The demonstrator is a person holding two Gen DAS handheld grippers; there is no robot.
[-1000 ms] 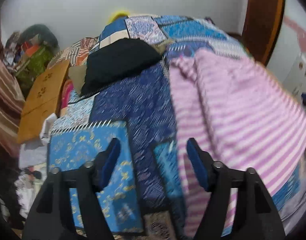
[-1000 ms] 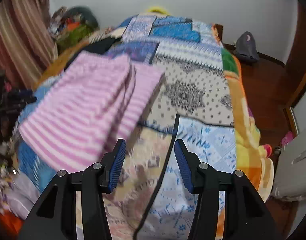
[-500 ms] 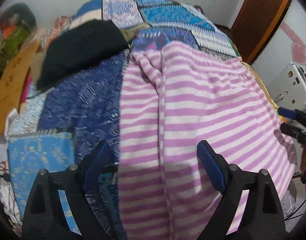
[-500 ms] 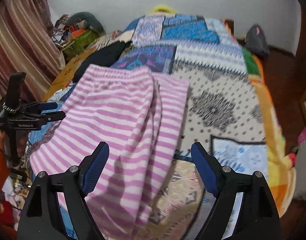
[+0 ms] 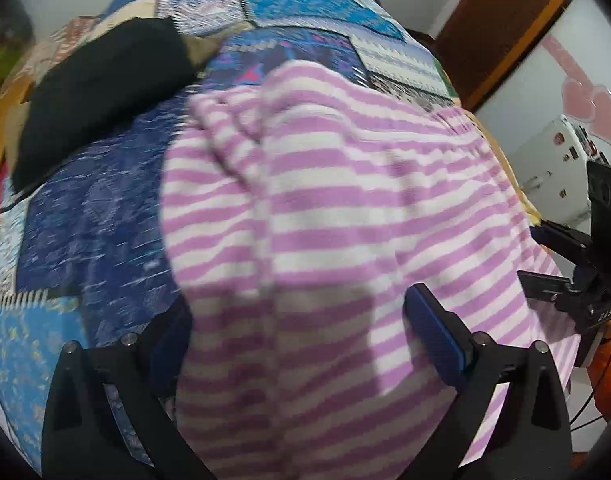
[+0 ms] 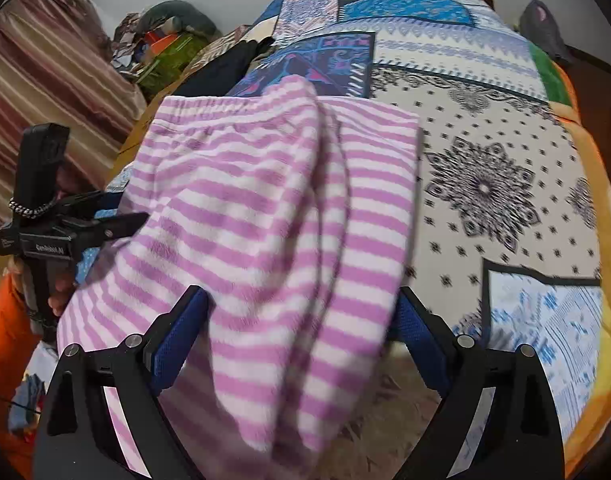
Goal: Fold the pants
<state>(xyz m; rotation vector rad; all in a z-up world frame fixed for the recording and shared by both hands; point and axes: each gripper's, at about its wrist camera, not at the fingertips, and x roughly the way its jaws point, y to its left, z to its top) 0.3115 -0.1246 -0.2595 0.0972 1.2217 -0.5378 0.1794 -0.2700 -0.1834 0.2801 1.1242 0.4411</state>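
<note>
Pink and white striped fleece pants (image 5: 345,208) lie folded lengthwise on a patchwork bedspread (image 5: 93,216). My left gripper (image 5: 301,344) is open wide, its jaws on either side of the near end of the pants. My right gripper (image 6: 301,340) is open wide too, straddling the other near part of the pants (image 6: 273,216). The fabric rises between both pairs of fingers. The right gripper shows at the right edge of the left wrist view (image 5: 545,260); the left one shows at the left of the right wrist view (image 6: 121,216).
A black garment (image 5: 101,92) lies on the bed (image 6: 485,184) beyond the pants to the left. A striped curtain (image 6: 45,76) and a clutter pile (image 6: 165,48) stand on the left side. A wooden door (image 5: 501,24) and a white appliance (image 5: 553,160) are on the right.
Both grippers opened wider and moved down over the near end of the pants, which now fill the space between the fingers.
</note>
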